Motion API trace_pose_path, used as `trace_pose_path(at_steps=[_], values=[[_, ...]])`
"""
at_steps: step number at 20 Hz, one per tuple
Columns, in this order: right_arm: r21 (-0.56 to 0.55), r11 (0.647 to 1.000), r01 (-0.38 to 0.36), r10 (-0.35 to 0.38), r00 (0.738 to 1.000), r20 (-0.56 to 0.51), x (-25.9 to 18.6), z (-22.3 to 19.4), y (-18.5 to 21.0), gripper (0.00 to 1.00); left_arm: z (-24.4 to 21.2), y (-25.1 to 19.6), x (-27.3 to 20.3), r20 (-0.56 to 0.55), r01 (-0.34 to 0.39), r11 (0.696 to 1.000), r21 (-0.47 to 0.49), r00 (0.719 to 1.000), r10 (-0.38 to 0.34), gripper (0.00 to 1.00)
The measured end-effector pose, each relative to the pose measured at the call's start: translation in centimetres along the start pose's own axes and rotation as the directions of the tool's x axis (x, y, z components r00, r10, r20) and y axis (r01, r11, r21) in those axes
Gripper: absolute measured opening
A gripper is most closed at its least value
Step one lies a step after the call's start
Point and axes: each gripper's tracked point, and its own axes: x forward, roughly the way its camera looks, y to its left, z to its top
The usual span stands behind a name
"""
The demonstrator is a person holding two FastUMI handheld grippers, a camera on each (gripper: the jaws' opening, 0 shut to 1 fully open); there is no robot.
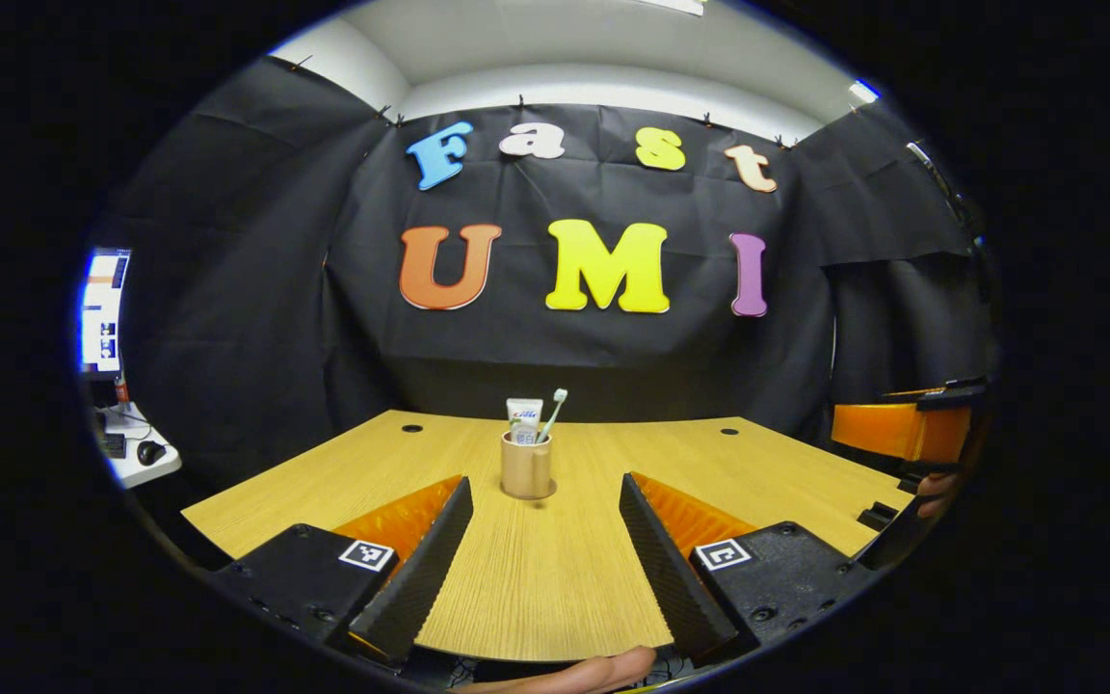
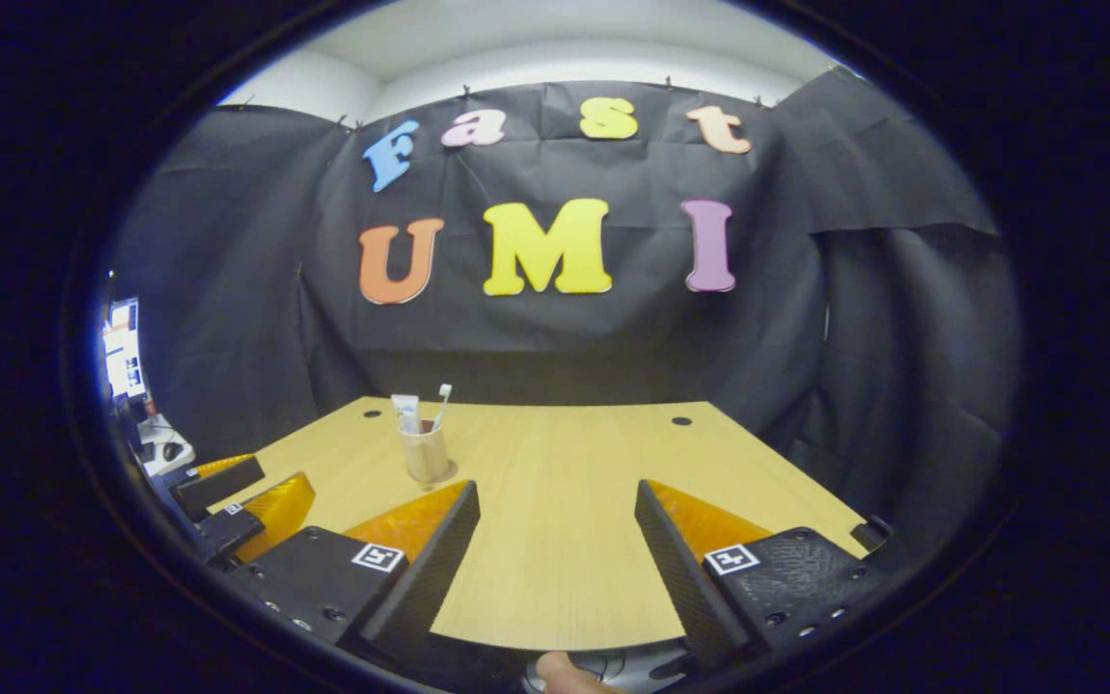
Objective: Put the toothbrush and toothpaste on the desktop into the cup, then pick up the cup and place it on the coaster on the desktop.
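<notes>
The left gripper view is looking low along the desktop [image 1: 536,598] from its near edge, facing the cloth wall, with the cup [image 1: 526,467] straight ahead. The right gripper view is sitting alongside, facing likewise, seeing that cup [image 2: 425,455] left of centre and farther off.

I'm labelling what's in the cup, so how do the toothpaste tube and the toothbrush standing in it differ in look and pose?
The white toothpaste tube is wide and flat with a squared top; the white toothbrush is a thin stick ending in a small head. The toothpaste tube stands nearly upright, while the toothbrush leans away from it. Both rise out of the tan round cup on the wooden desktop.
</notes>
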Motion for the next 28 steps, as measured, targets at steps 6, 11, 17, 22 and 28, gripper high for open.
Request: trace_pose_path(at_steps=[6,11,17,22,28], values=[[0.029,0.999,0.015,-0.017,0.996,0.089,-2.1,-0.8,-0.6,0.95,2.3,-1.8,-3.2,0.080,-0.014,0.998,0.066,0.997,0.008,0.97],[0.020,0.999,0.037,-0.039,0.990,0.136,-3.2,-0.3,-0.6,0.95,1.6,-3.3,-3.7,0.060,0.028,0.997,0.069,0.998,-0.032,0.96],[0.034,0.999,0.033,-0.038,0.988,0.153,-3.3,-0.3,-0.8,0.95,0.7,-2.7,-3.4,0.036,0.019,0.998,0.055,0.999,-0.021,0.97],[0.036,0.999,0.033,-0.038,0.988,0.152,-3.2,-0.7,-1.1,0.95,0.6,-2.2,-3.3,0.039,0.002,0.998,0.056,0.999,-0.004,0.97],[0.032,0.999,0.020,-0.025,0.989,0.147,-3.2,-1.1,-0.6,0.94,0.1,-2.1,-3.2,0.023,0.003,0.999,0.037,1.000,-0.004,0.97]])
